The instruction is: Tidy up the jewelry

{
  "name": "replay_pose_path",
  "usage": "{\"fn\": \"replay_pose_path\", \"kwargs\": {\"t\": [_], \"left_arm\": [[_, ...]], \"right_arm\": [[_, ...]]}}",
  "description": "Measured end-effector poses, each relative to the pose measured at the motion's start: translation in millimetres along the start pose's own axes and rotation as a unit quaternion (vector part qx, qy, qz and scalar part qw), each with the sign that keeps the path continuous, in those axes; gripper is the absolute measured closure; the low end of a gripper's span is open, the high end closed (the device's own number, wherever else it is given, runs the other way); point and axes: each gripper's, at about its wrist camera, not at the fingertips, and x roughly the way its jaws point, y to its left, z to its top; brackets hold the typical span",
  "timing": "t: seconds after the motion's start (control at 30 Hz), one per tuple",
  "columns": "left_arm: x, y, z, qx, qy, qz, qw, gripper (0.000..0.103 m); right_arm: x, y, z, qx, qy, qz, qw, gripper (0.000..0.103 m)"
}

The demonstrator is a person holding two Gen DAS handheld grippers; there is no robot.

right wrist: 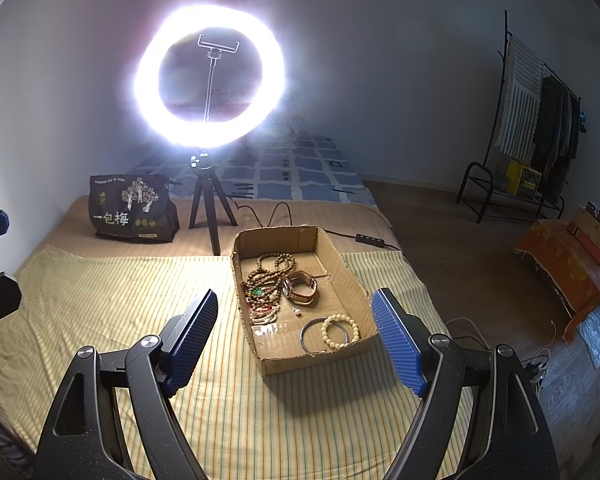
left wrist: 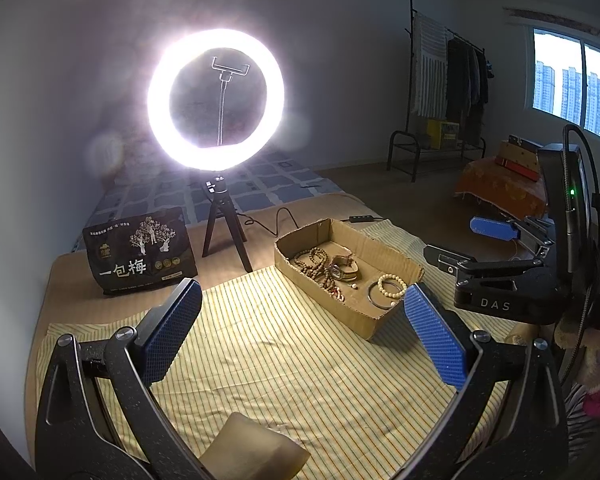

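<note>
A shallow cardboard box (left wrist: 380,322) (right wrist: 342,276) lies on the striped cloth and holds jewelry: brown bead strands (right wrist: 266,282) (left wrist: 314,262), a wristwatch (right wrist: 300,286) (left wrist: 342,270), a cream bead bracelet (right wrist: 339,332) (left wrist: 392,285) and a thin metal bangle (right wrist: 312,338) (left wrist: 376,300). My left gripper (left wrist: 302,322) is open and empty, above the cloth just left of the box. My right gripper (right wrist: 296,330) is open and empty, held above the box's near end; it also shows in the left wrist view (left wrist: 454,242) at the right.
A lit ring light on a black tripod (right wrist: 208,76) (left wrist: 216,98) stands behind the box, with its cable (right wrist: 280,210). A dark snack bag (right wrist: 132,208) (left wrist: 140,250) stands at the back left. A clothes rack (left wrist: 448,80) and an orange-covered low table (right wrist: 568,264) are on the floor at the right.
</note>
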Motion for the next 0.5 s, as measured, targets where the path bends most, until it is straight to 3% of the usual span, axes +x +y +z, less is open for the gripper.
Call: {"fn": "replay_pose_path", "kwargs": {"t": [0.5], "left_arm": [[-2.6, 0.9, -3.0, 0.001, -0.007, 0.008, 0.9999, 0.0]], "right_arm": [[1.3, 1.6, -4.7, -0.003, 0.003, 0.001, 1.0, 0.024]]}}
